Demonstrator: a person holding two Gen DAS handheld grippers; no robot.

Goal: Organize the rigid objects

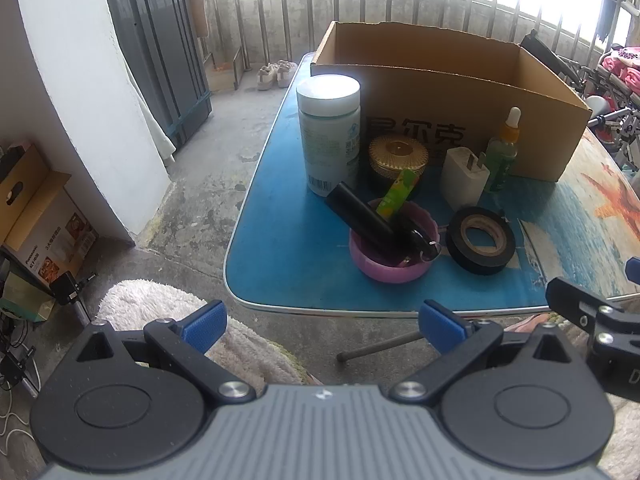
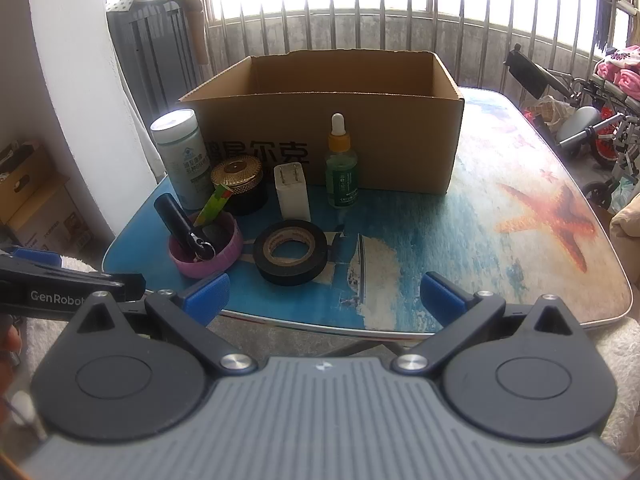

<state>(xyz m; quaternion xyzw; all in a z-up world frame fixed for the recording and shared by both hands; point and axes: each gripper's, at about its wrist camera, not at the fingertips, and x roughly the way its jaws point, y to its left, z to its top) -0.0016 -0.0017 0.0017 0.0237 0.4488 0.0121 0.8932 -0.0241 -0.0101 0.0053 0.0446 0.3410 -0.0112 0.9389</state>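
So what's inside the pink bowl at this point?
The pink bowl holds a black cylinder leaning on its rim, a green-and-yellow packet standing up, and a dark fob with a key ring. The bowl's bottom beneath them is covered; anything smaller there can't be seen.

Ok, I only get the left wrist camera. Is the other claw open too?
Observer: Yes. The right claw is wide open, with nothing between its fingers.
Operator: What's it pointing at?
Observer: The tape lies flat just ahead of it, a little to the left of its middle.
Operator: And what's that white smudge by the tape?
Observer: A boat printed on the table, right beside the tape.
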